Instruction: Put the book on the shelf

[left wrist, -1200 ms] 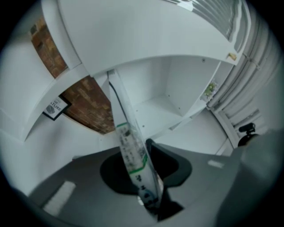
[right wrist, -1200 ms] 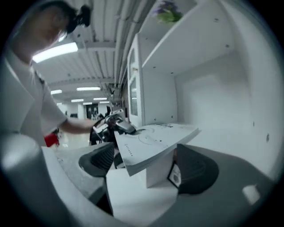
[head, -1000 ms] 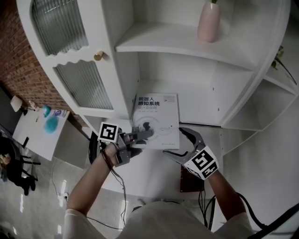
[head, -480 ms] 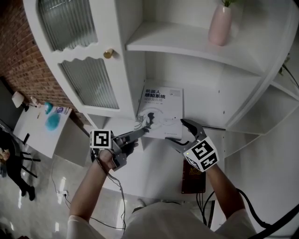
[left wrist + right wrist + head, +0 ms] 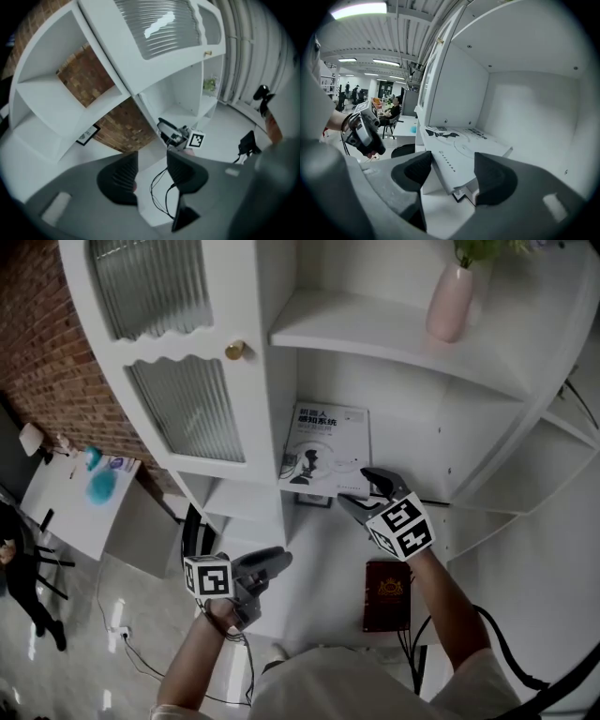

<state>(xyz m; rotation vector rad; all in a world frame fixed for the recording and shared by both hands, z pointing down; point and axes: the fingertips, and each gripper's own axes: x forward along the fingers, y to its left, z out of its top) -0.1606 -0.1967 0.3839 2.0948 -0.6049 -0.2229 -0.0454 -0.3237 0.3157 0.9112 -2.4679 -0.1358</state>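
The white book (image 5: 330,442) (image 5: 459,145) lies flat in the cabinet's middle shelf (image 5: 412,460), its near corner sticking out over the front edge. My right gripper (image 5: 354,488) (image 5: 452,171) has that corner between its jaws. They have just been closing; the left pad is at the book's edge, while a gap shows at the right pad. My left gripper (image 5: 272,568) (image 5: 152,171) hangs low and left, away from the shelf. Its jaws have just been opening and nothing is between them. In the left gripper view the right gripper (image 5: 176,136) shows ahead.
A ribbed-glass cabinet door (image 5: 187,409) with a gold knob (image 5: 234,350) stands left of the shelf. A pink vase (image 5: 450,301) is one shelf up. A dark red book (image 5: 386,594) lies on the lower ledge. A small white table (image 5: 80,507) is far left.
My left gripper let go of the book's near-left edge and drew back down and left. The book slid deeper into the shelf, and my right gripper followed its corner with narrower jaws.
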